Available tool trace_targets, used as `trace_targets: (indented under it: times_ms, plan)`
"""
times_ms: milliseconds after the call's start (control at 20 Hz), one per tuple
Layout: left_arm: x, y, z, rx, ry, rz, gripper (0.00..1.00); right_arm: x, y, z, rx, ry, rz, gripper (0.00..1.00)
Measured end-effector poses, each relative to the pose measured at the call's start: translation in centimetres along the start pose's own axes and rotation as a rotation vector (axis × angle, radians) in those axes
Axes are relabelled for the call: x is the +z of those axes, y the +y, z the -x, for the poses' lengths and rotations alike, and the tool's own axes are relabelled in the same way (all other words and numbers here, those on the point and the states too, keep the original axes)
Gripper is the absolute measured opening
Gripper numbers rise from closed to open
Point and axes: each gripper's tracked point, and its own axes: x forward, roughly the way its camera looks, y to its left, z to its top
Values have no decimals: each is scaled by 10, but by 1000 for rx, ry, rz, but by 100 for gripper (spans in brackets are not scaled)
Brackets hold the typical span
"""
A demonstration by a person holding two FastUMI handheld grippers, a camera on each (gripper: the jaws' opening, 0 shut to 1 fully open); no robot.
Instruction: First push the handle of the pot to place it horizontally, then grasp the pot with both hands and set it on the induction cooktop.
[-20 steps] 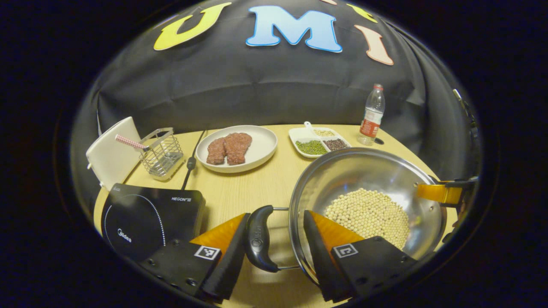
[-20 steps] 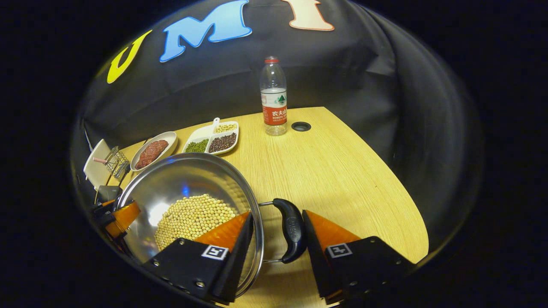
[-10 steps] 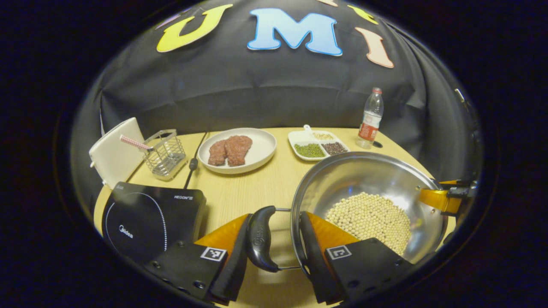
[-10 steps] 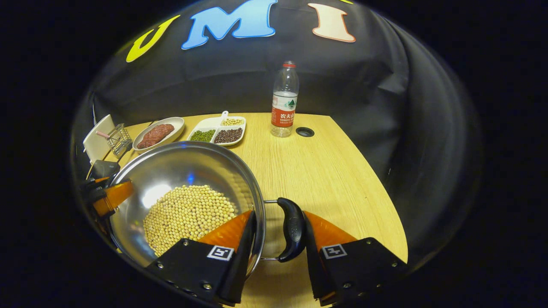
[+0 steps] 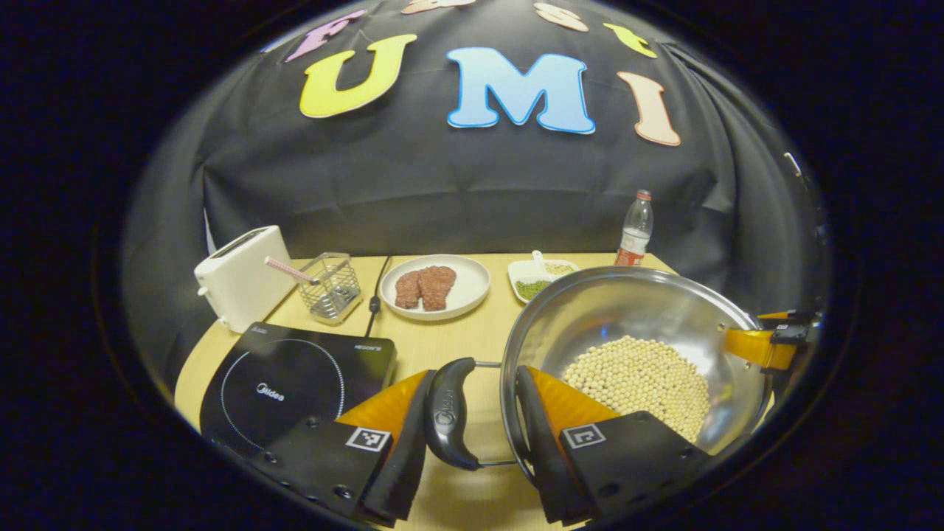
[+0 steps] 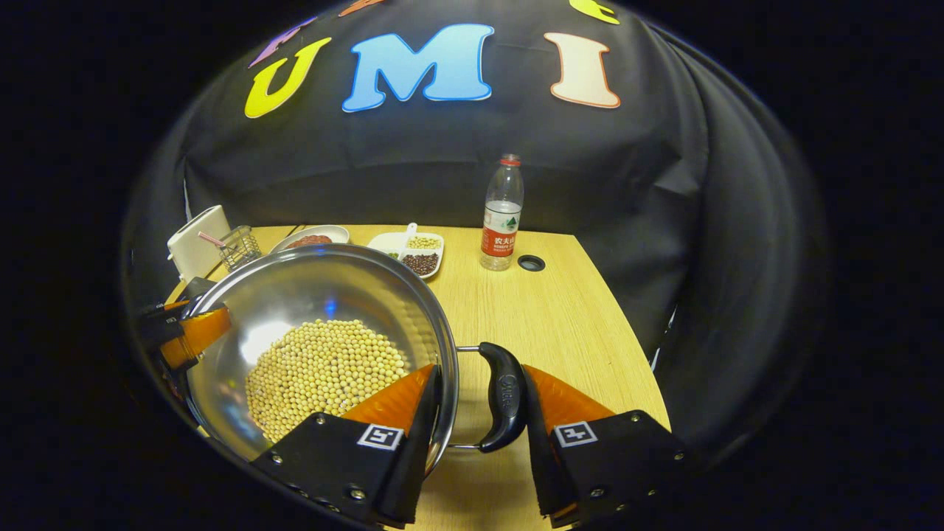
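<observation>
A steel pot point(image 5: 627, 310) with soybeans point(image 5: 641, 376) in it hangs between my two grippers, above the table. My left gripper point(image 5: 472, 435) is shut on the pot's left side: one finger presses the black handle point(image 5: 446, 413), the other sits inside the rim. My right gripper point(image 6: 479, 435) is shut the same way on the opposite black handle point(image 6: 503, 398) of the pot point(image 6: 310, 295). Both handles lie level. The black induction cooktop point(image 5: 287, 376) lies on the table to the left of the pot. The other gripper's orange finger shows at the pot's far rim in each view.
Behind the cooktop stand a white toaster point(image 5: 236, 276) and a wire basket point(image 5: 328, 287). A plate of meat point(image 5: 435, 287), a divided dish of beans point(image 5: 542, 274) and a water bottle point(image 6: 501, 214) stand along the back. A cable hole point(image 6: 531, 262) is near the bottle.
The left gripper's fingers closed in on the handle and rim. Both grippers then rose with the pot, so the table's objects now look farther and lower.
</observation>
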Motion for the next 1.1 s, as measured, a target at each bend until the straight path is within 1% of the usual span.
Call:
trace_targets:
  times_ms: [150, 200, 250, 300, 350, 450, 500, 550, 600, 650, 700, 750, 850, 900, 1000, 1100]
  plan:
    - [0, 15, 27, 36, -27, 3, 66, 3, 10, 18, 21, -17, 8, 60]
    - [0, 20, 34, 37, -31, 7, 74, 4, 18, 23, 21, -22, 8, 60]
    - [0, 26, 40, 36, -36, 11, 70, 5, 24, 27, 18, -26, 11, 60]
    - [1, 33, 44, 34, -41, 9, 70, 5, 29, 33, 12, -30, 19, 60]
    - [0, 40, 47, 32, -43, 10, 66, 5, 36, 41, 3, -37, 23, 60]
    - [1, 53, 52, 18, -47, 9, 74, 4, 48, 53, -12, -49, 23, 60]
    - [1, 62, 54, 11, -45, 2, 74, 2, 57, 56, -19, -44, 13, 59]
    - [0, 71, 55, 5, -43, -6, 70, -1, 66, 59, -26, -36, -2, 60]
    - [0, 82, 55, -3, -40, -17, 74, -3, 76, 58, -32, -34, -13, 60]
    - [1, 90, 54, -11, -44, -23, 70, -4, 86, 61, -38, -36, -19, 60]
    - [1, 101, 53, -19, -42, -24, 70, -4, 97, 63, -47, -36, -24, 60]
    - [-1, 113, 54, -27, -39, -24, 66, -6, 107, 66, -55, -35, -26, 60]
    - [-2, 133, 51, -38, -41, -26, 74, -6, 126, 69, -68, -35, -36, 59]
    - [-3, 143, 49, -44, -42, -28, 74, -6, 135, 69, -75, -34, -39, 59]
    - [-4, 163, 48, -54, -44, -28, 66, -6, 153, 71, -85, -32, -44, 59]
    - [-2, 183, 45, -61, -48, -30, 74, -3, 171, 72, -92, -33, -52, 60]
